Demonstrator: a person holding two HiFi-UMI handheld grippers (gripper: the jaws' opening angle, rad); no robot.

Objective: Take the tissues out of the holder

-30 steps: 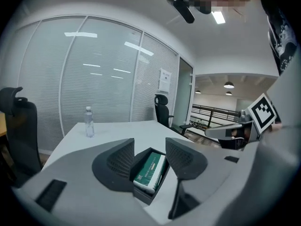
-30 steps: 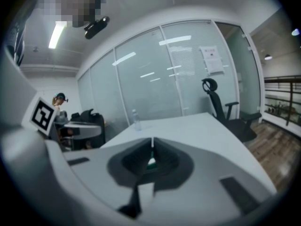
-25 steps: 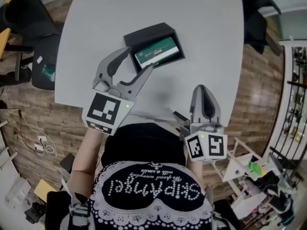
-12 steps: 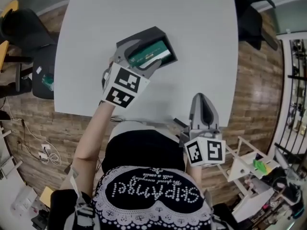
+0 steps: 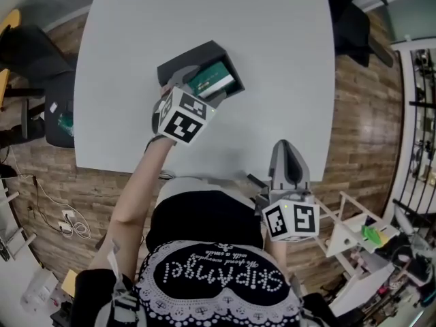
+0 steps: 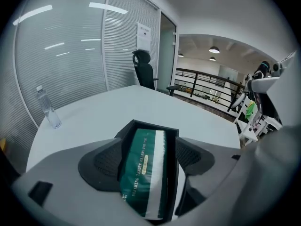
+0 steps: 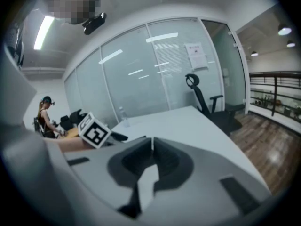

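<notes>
A black open-topped holder [image 5: 180,58] lies on the white table [image 5: 272,60], with a green-and-white tissue pack [image 5: 212,82] inside it. My left gripper [image 5: 197,87] has its jaws down at the holder's near end. In the left gripper view the jaws stand wide on either side of the holder [image 6: 150,125] and the pack [image 6: 143,168]. They are still opening, and neither pad presses on anything. That left gripper [image 6: 146,160] holds nothing. My right gripper [image 5: 286,147] hangs at the table's near edge, shut and empty, as the right gripper view [image 7: 151,147] confirms.
A clear water bottle [image 6: 48,108] stands at the table's far side. An office chair [image 6: 145,72] sits beyond the table by the glass wall, and dark chairs [image 5: 41,53] stand to the left. A white rack [image 5: 354,230] is on the floor at the right.
My left gripper has moved forward from the table's near edge to the holder, and its jaws now straddle the holder's near end. The right gripper has stayed put.
</notes>
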